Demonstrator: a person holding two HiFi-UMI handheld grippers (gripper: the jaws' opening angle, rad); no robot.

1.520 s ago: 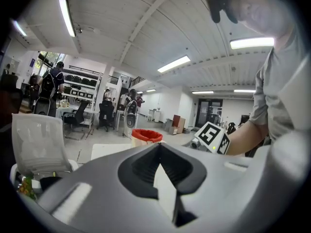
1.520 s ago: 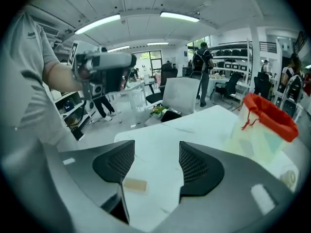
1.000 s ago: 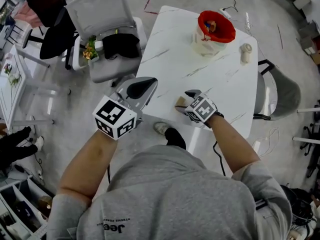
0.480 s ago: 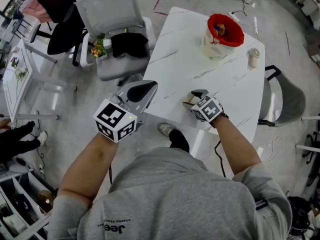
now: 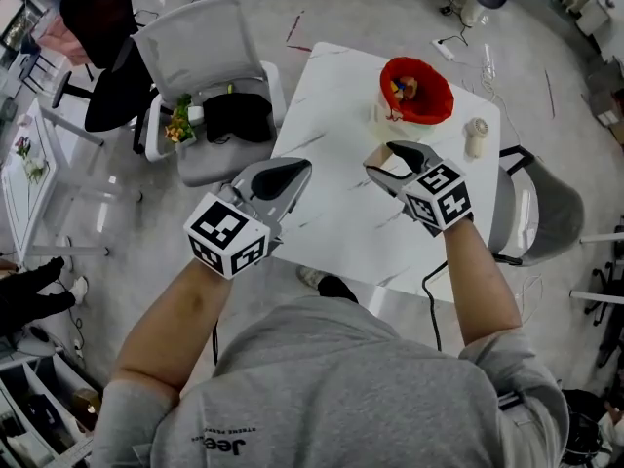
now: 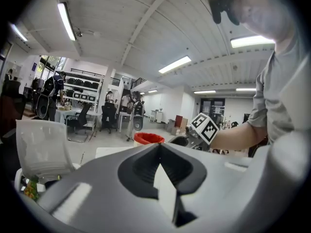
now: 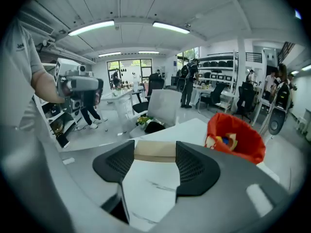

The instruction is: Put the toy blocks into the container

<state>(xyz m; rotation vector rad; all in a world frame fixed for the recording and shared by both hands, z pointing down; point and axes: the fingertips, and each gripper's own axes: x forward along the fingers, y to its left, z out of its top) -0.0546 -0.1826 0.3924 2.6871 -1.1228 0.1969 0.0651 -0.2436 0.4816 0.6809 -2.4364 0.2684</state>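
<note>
**Q:** What had just changed?

**Me:** My right fingers (image 7: 192, 166) had just been closing, and the block (image 7: 154, 150) was between them. A second before, that hand was low at the near edge of the surface (image 5: 331, 115), with the block still lying there. By this moment the fingers gripped the block by its two ends, and I had raised it clear and carried it out over the right side of the surface.

**Q:** And where was the container?

**Me:** The container (image 5: 436, 108) stood at the far right corner. The block hung in the air short of it, not yet over the rim. Some coloured toys already lay inside.

**Q:** Your other hand?

**Me:** My left fingers (image 6: 141, 169) were closed with nothing in them. They hung off the left edge of the surface, much as before.

**Q:** So what did that mean for the task?

**Me:** The pick-up was done, I judged. What remained was to carry the block over the red rim and let go. I saw no other block on the surface.
</note>
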